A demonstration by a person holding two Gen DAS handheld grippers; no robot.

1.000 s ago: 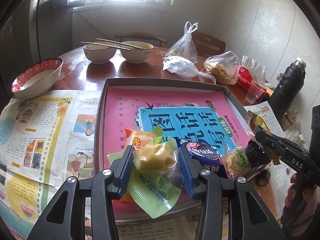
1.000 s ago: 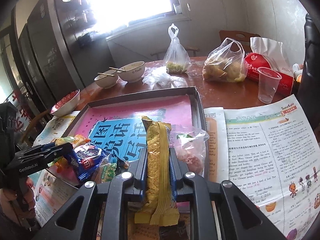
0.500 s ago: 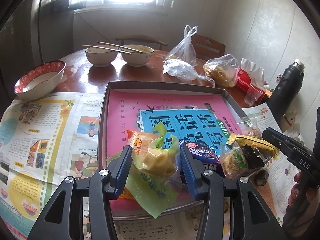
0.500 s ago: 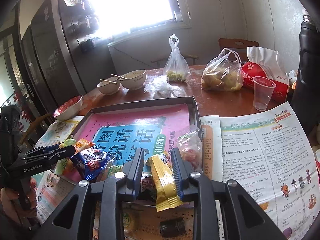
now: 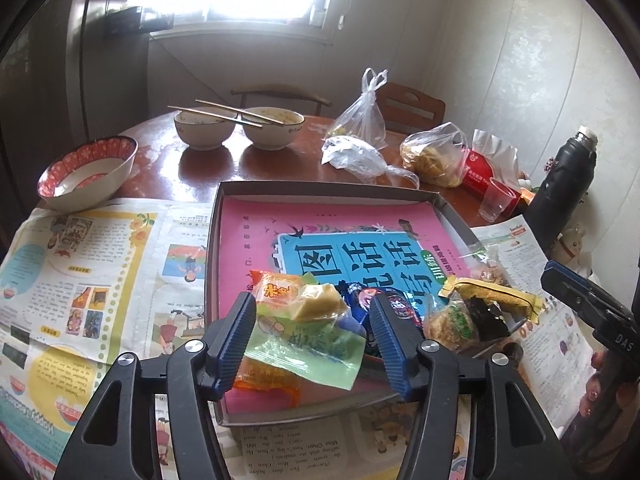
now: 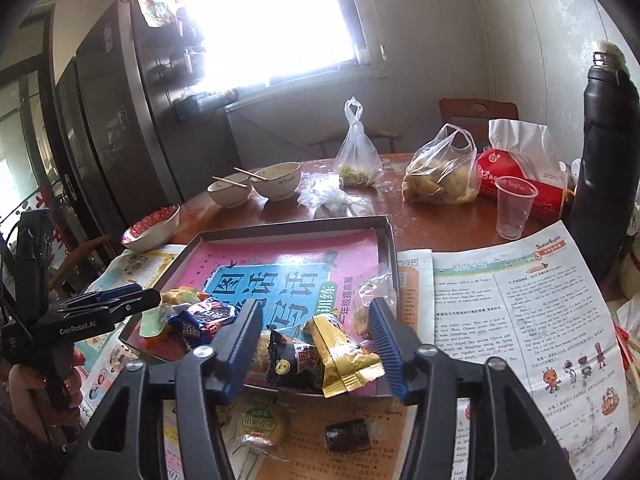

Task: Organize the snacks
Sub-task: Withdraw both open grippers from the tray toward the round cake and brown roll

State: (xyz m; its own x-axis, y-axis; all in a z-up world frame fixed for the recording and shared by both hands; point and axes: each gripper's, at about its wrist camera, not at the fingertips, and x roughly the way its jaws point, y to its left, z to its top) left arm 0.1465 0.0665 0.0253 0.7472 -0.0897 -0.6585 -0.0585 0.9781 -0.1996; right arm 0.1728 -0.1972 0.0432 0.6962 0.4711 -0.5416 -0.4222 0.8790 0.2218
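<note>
Pink book cover lines the bottom of the grey tray (image 5: 224, 248), and the snacks are all heaped at its 6 o'clock end. Counting in the left wrist view: one yellow cake in a green wrapper (image 5: 316, 332), one orange packet (image 5: 276, 292) under it, one blue cookie pack (image 5: 380, 300), one gold wrapper (image 5: 496, 296) and a clear bag (image 5: 492, 268) at 3 o'clock. Right wrist view adds one black-wrapped snack (image 6: 290, 364) in the tray, plus two pieces out on the newspaper at 6 o'clock: a green-label cake (image 6: 260, 424) and a small dark block (image 6: 348, 434). Three bowls, two with chopsticks, sit at 11 o'clock.

Left gripper (image 5: 312, 336) tilts down over the near tray edge, jaws apart with the green-wrapped cake lying loose between them. Right gripper (image 6: 316, 344) also tilts down, jaws apart around the gold wrapper and black snack, pads not pressing.

Compared with a second ago: both sets of jaws have just been opening. The right one was clamped on the gold wrapper held upright; now it lies flat in the tray. The cake was pinched too, now it's let go.
</note>
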